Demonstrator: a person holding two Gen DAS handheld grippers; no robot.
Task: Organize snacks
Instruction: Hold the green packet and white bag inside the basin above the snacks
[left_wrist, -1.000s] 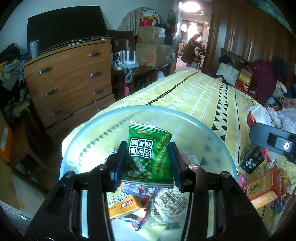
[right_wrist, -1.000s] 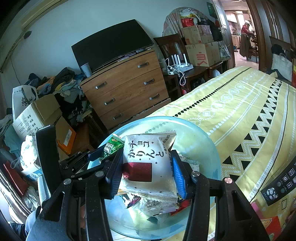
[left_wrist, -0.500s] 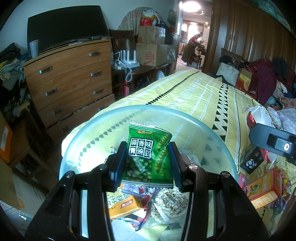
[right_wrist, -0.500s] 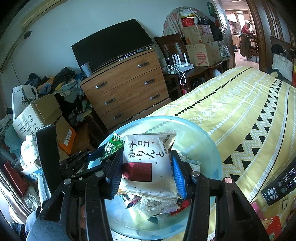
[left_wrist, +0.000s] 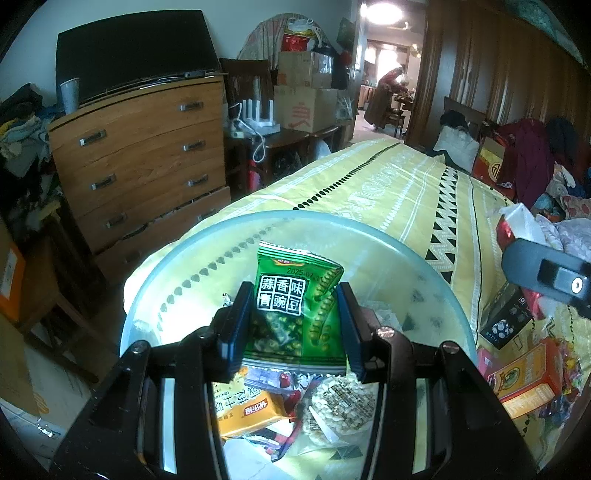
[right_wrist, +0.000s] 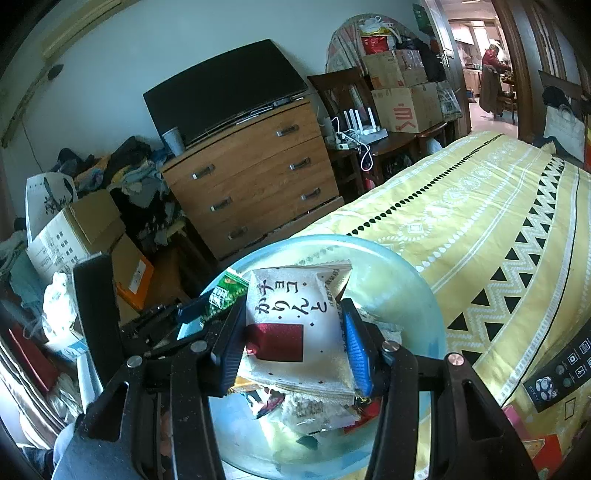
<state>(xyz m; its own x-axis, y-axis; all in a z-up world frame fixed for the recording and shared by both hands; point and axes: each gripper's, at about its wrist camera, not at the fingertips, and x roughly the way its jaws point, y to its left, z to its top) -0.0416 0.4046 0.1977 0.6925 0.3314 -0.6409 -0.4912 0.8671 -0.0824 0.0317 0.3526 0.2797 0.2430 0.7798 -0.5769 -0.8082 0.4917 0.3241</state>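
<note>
you hold the green packet (left_wrist: 295, 314) in your left gripper (left_wrist: 293, 328) and the white packet (right_wrist: 295, 325) in your right gripper (right_wrist: 291, 339) above the bowl (left_wrist: 436, 280), so next release both toward 6 o'clock.

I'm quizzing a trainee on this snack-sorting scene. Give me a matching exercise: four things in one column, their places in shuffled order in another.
Things:
1. green pea packet
2. white packet
3. orange box
4. paper cup

Places:
A. on the dresser
B. between the right gripper fingers
C. lying on the bedspread
D. between the left gripper fingers

Pairs: 1-D, 2-B, 3-C, 4-A
</note>
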